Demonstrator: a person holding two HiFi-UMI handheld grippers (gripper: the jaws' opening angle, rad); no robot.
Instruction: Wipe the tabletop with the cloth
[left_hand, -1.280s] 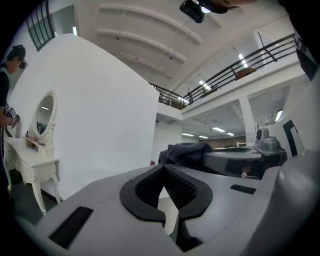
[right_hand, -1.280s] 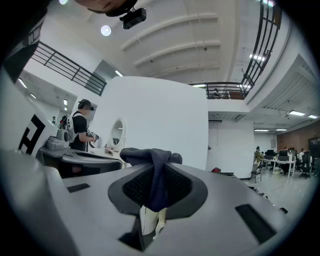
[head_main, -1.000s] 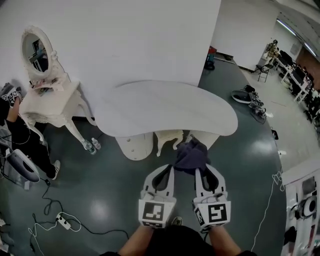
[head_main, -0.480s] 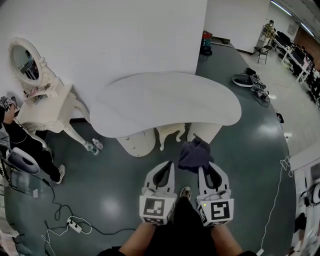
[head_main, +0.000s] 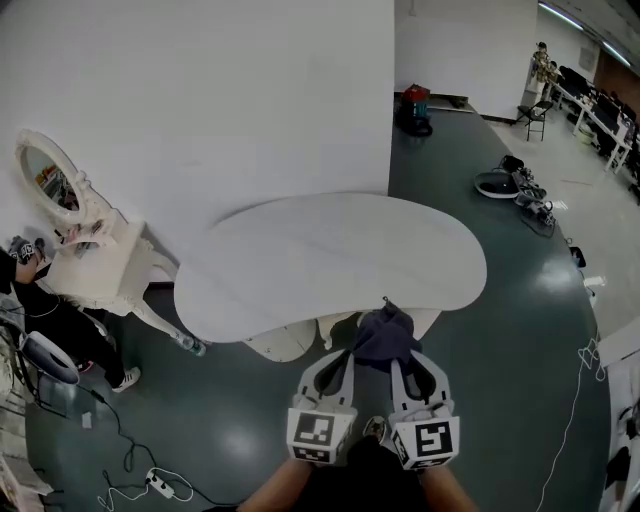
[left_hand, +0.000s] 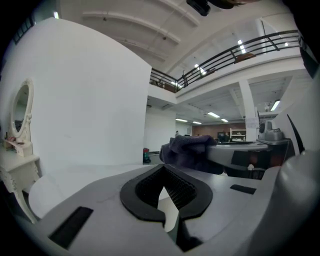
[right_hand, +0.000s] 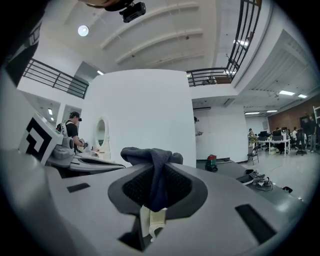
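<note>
Grippers first, closest to me: left gripper (head_main: 338, 366) has its jaws shut tight on nothing. Right gripper (head_main: 404, 366) has its jaws pinched on the dark cloth (head_main: 385, 335), which is bunched up at about 5 o'clock of the white table (head_main: 300, 260), right by its near edge. Can't tell if it's touching yet. I'd get that wad down flat with steady pressure, then sweep overlapping passes toward 12 o'clock, keeping the pinch firm.
</note>
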